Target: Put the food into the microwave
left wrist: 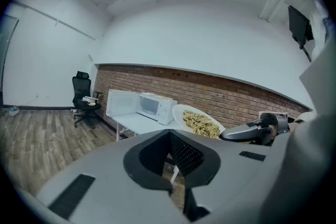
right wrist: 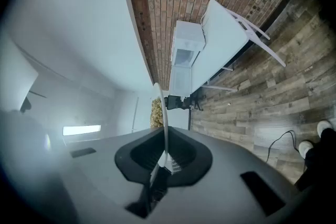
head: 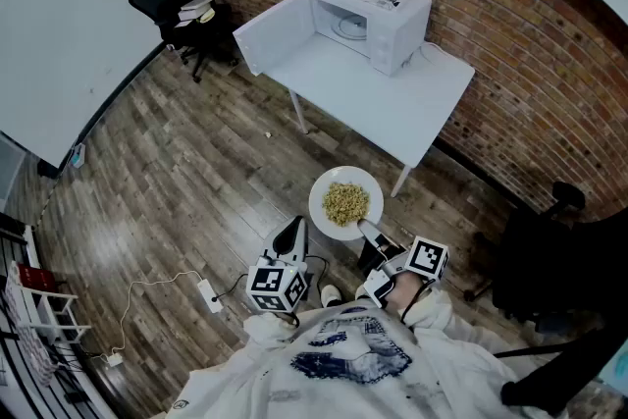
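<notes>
A white plate (head: 322, 211) heaped with yellowish food (head: 345, 202) is held level in front of me, above the wooden floor. My right gripper (head: 365, 229) is shut on its near rim; in the right gripper view the plate (right wrist: 164, 118) runs edge-on between the jaws, with the food (right wrist: 156, 113) on one side. The left gripper (head: 291, 235) hangs beside the plate, shut and empty. Ahead, a white microwave (head: 378, 10) stands on a white table (head: 392, 103), its door (head: 278, 32) swung wide open. The left gripper view shows the plate's food (left wrist: 199, 123) and the microwave (left wrist: 156, 106).
A brick wall runs behind the table. A black office chair (head: 167, 0) with items on its seat stands at the far left. A power strip (head: 208, 294) with its cable lies on the floor by my feet. Dark chairs (head: 549, 250) crowd the right side.
</notes>
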